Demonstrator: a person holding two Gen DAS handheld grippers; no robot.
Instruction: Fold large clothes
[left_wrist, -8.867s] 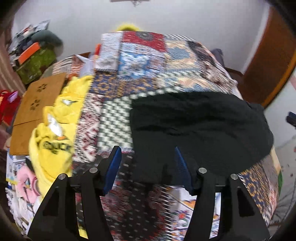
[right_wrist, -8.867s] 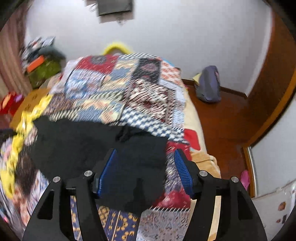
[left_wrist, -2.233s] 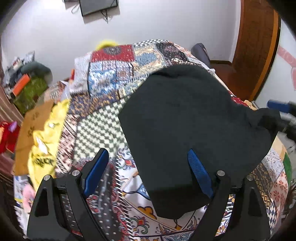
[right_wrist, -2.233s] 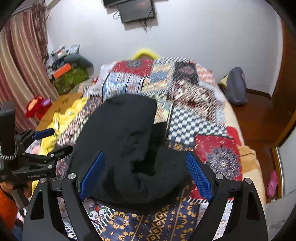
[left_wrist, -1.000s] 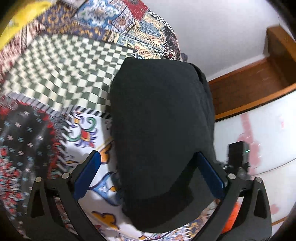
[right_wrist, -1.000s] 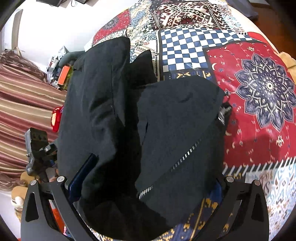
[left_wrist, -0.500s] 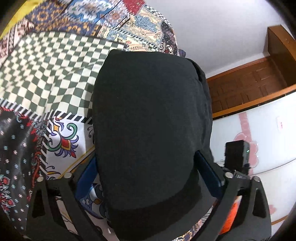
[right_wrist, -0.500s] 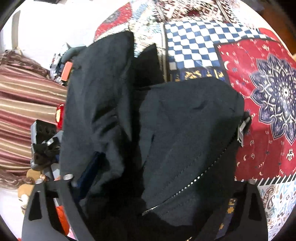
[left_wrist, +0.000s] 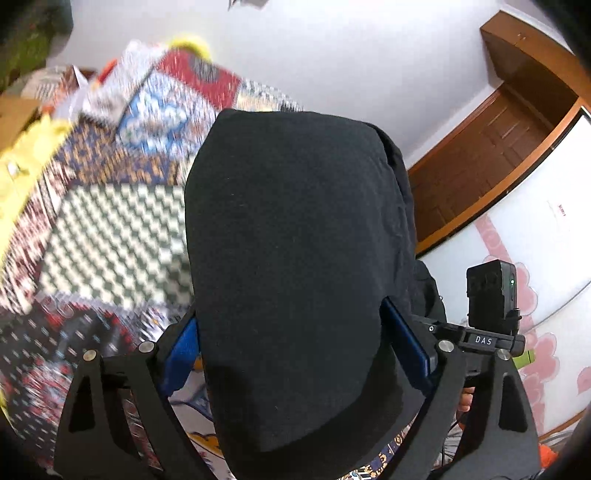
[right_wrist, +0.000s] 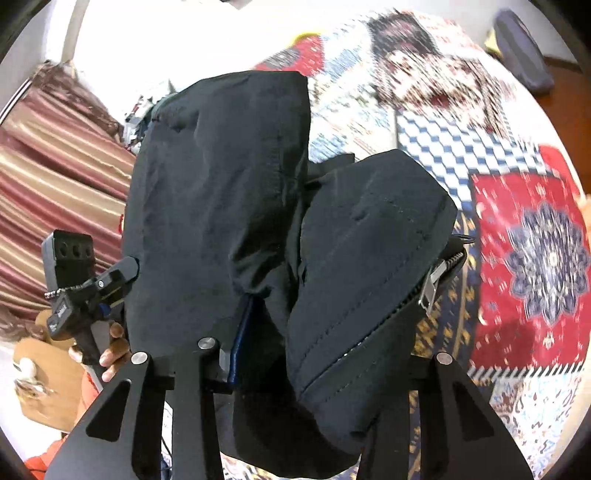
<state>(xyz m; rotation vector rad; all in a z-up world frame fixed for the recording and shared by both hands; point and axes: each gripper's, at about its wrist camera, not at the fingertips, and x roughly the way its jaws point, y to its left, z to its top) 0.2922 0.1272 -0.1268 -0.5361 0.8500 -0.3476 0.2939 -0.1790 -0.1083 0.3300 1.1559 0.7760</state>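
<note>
Both grippers have the black jacket (left_wrist: 295, 258) between their jaws now. Half a second back it lay low across the patchwork bedspread (left_wrist: 110, 229); here it fills more of each view and the bedspread streaks with blur. The left gripper (left_wrist: 295, 343) has just been closing a little, its blue pads (left_wrist: 406, 343) pressed against a wide folded bundle of the jacket, clenched on it. The right gripper (right_wrist: 325, 354) has just been closing hard; a second ago it stood wide, now the zipper (right_wrist: 428, 291) side is bunched between its jaws, grasped. A hand (right_wrist: 110, 350) holds the other gripper's handle at the left of the right wrist view.
</note>
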